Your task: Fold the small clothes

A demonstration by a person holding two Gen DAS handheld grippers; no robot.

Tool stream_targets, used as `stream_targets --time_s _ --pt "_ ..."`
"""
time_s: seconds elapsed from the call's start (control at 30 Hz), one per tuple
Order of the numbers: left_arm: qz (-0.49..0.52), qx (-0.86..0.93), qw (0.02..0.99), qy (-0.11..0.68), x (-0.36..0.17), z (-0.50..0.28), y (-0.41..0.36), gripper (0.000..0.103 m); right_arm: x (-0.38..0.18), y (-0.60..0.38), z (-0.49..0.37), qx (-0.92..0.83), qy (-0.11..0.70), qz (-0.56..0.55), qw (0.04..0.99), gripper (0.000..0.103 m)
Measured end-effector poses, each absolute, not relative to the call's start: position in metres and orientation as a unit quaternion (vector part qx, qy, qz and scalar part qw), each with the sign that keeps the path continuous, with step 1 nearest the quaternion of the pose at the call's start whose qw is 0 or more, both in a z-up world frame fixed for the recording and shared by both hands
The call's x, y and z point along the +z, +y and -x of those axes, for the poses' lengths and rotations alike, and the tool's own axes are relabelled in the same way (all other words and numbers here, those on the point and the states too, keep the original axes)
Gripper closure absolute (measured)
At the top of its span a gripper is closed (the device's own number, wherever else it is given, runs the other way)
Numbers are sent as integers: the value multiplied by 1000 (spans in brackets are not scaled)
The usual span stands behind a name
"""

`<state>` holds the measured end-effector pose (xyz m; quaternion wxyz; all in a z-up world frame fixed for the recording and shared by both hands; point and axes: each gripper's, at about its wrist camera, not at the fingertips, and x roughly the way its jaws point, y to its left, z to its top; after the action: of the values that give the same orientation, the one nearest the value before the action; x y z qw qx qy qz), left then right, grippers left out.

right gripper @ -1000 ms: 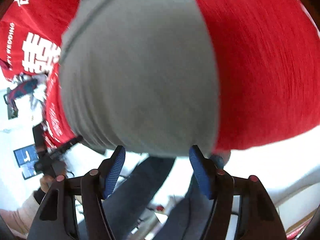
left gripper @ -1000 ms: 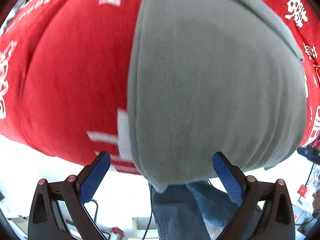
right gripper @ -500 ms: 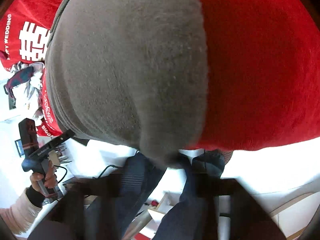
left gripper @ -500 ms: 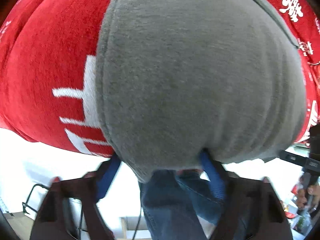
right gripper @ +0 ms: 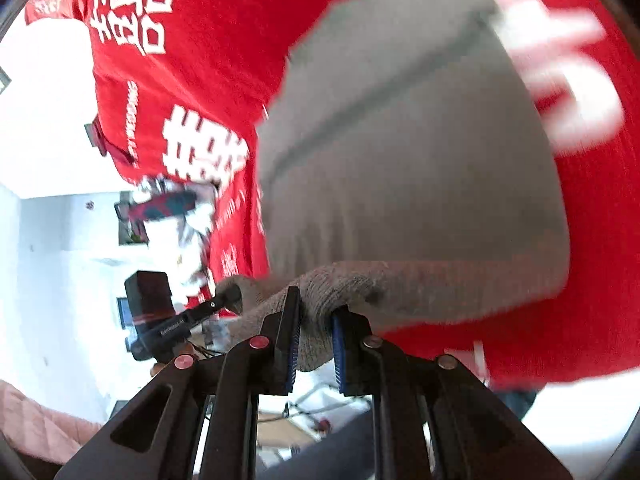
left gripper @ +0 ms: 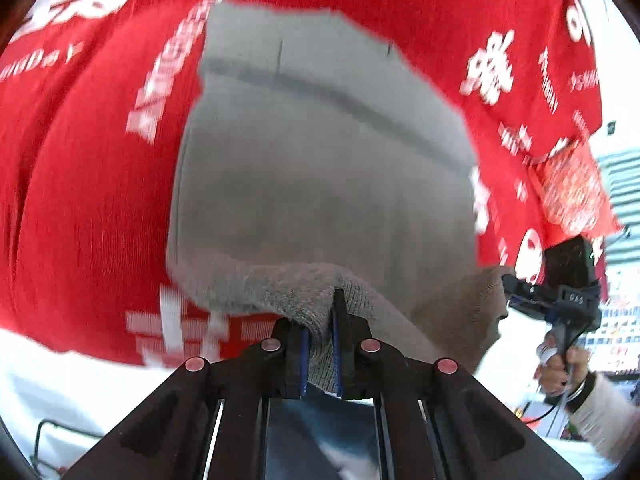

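grey garment (left gripper: 320, 168) lies flat on red cloth (left gripper: 80, 184) w/ white lettering, its near hem lifted off the surface. left gripper (left gripper: 320, 344) has its blue pads nearly together, a bunch of knit hem pinched between them. right gripper (right gripper: 314, 344) likewise closed down on the hem, fabric filling the narrow gap betw its pads. from the left cam the right gripper shows at the far corner of the same edge (left gripper: 560, 300); from the right cam the left one shows at the other corner (right gripper: 168, 320), so both near corners are held & the hem sags a bit betw them. rest of the garment looks flat, seam band across the far part. blur around, details soft.

step, imo: fold is at the start, both corners gripped, edge just raised. next move prob calls for carrying both corners up & away together, level w/ each other, over to the far edge, keeping the hem taut so it lands square, then letting go. uneven lift = skewed fold.
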<state>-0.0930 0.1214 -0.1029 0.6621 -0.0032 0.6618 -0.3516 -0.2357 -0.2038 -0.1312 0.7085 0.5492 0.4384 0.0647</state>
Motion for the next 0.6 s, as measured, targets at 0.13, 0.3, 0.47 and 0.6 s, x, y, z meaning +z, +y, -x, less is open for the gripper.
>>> stream_targets --time_s 0.13,0.3,0.47,0.6 --pt "-4 -355 686 635 -106 30 88 93 -135 -230 194 35 433 -548 714 87" --pt "-44 -339 701 626 -130 -19 48 93 -156 -261 150 -38 454 -554 696 87" --pt "-44 -336 666 665 -137 -40 37 87 -164 -277 146 -98 462 -571 671 83" --pt "-93 -309 695 643 -119 -49 45 33 -150 -289 159 -125 446 -570 678 49"
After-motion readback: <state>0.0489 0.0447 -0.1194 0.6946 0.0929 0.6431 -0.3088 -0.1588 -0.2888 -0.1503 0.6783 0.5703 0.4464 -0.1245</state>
